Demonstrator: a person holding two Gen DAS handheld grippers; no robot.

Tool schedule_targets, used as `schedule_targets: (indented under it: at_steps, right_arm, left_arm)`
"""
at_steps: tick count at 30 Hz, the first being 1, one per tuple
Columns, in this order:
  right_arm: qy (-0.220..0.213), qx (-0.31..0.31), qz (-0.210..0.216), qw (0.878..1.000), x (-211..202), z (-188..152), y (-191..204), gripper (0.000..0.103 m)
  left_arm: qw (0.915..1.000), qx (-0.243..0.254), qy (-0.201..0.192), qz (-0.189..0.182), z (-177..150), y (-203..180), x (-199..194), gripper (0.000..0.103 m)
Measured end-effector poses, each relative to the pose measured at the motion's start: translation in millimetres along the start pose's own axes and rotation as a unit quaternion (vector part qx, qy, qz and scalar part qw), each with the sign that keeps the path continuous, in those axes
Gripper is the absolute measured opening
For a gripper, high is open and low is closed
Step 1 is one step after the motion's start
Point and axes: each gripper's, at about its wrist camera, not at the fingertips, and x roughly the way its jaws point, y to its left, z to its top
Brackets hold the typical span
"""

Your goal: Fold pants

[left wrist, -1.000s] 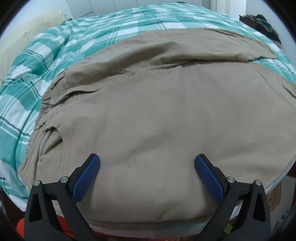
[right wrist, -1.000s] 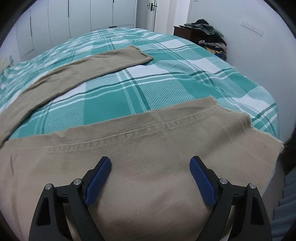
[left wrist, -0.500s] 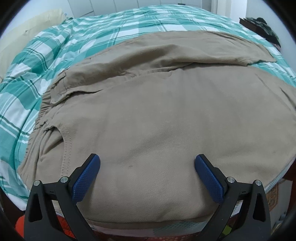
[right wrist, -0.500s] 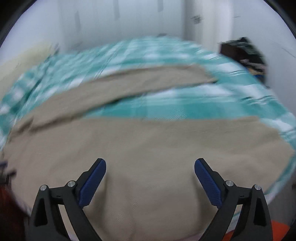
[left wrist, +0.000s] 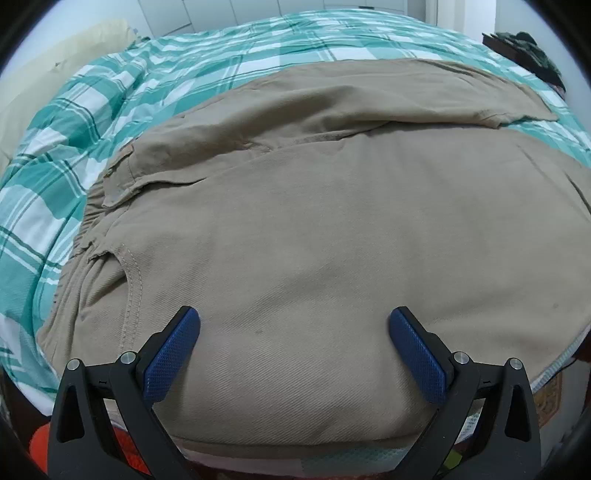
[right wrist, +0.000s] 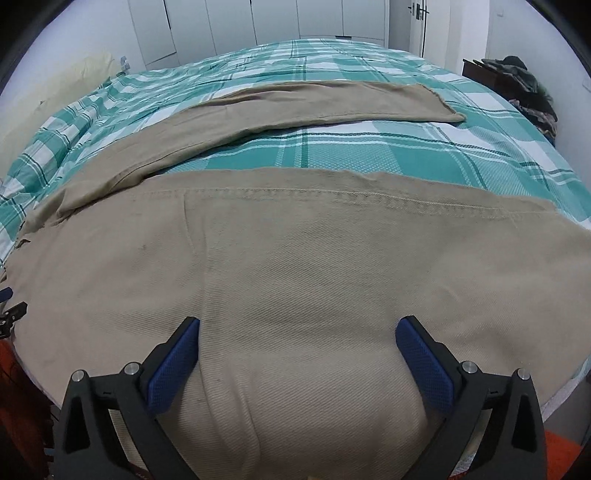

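**Q:** Pants (left wrist: 332,229) first: where do they lie, and what surrounds them?

**A:** Spread flat on a bed with a teal-and-white plaid cover (right wrist: 369,155), close to its near edge. A cream pillow (left wrist: 55,74) sits at the far left corner. A dark cabinet heaped with clothes (right wrist: 517,81) stands past the right side of the bed, and white wardrobe doors (right wrist: 258,22) line the far wall. Nothing rests on top of the fabric.

**Q:** How does the garment look?

**A:** Khaki twill. In my left wrist view the elastic waistband (left wrist: 92,206) and a stitched pocket seam sit at left. In my right wrist view the legs split: the far leg (right wrist: 295,103) angles away across the cover, and the near leg (right wrist: 332,277) runs straight across, showing a double-stitched seam. Plaid shows between them. A few faint dark marks spot the cloth.

**Q:** Claws, and room to move?

**A:** My left gripper (left wrist: 295,347) and right gripper (right wrist: 297,354) both stand spread wide over the near leg, blue pads apart, clamping nothing. The near fold of cloth hangs just over the mattress edge (left wrist: 554,373). Bare cover extends beyond the far leg.
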Motion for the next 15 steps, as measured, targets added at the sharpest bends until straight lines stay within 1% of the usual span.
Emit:
schedule_targets:
  at_steps: [6,8,9,11,12,13,14,15]
  right_arm:
    - [0.007,0.000,-0.008,1.000,-6.8,6.8,-2.7,0.102]
    - [0.000,0.031,-0.003,1.000,-14.2,9.1,-17.3,0.102]
    - [-0.001,0.056,-0.004,0.998,-16.4,8.0,-30.0,0.102]
    - [0.001,0.096,-0.057,0.994,-18.8,4.9,-53.4,0.102]
    - [-0.005,0.120,-0.056,0.991,-20.9,3.5,-65.0,0.102]
    - [-0.011,0.143,-0.039,0.989,-23.4,2.9,-74.1,0.102]
    - [-0.020,0.157,-0.027,0.987,-27.3,2.7,-78.2,0.102]
    - [-0.025,0.155,-0.028,0.987,-29.6,3.3,-77.6,0.102]
  left_arm:
    - [1.0000,0.001,-0.001,0.001,-0.5,0.0,0.1,0.102]
    - [1.0000,0.002,0.000,0.001,-0.5,-0.3,0.5,0.102]
    - [1.0000,0.002,0.000,0.001,-0.2,-0.3,0.8,0.102]
    - [1.0000,0.003,0.002,0.001,-0.1,-0.6,1.2,0.103]
    - [1.0000,0.004,0.005,0.001,0.5,-0.7,1.2,0.103]
    - [1.0000,0.004,0.007,0.001,0.8,-0.5,1.3,0.103]
    - [1.0000,0.005,0.009,0.000,0.8,-0.2,1.6,0.103]
    - [0.9999,0.005,0.009,-0.001,0.8,0.0,1.6,0.103]
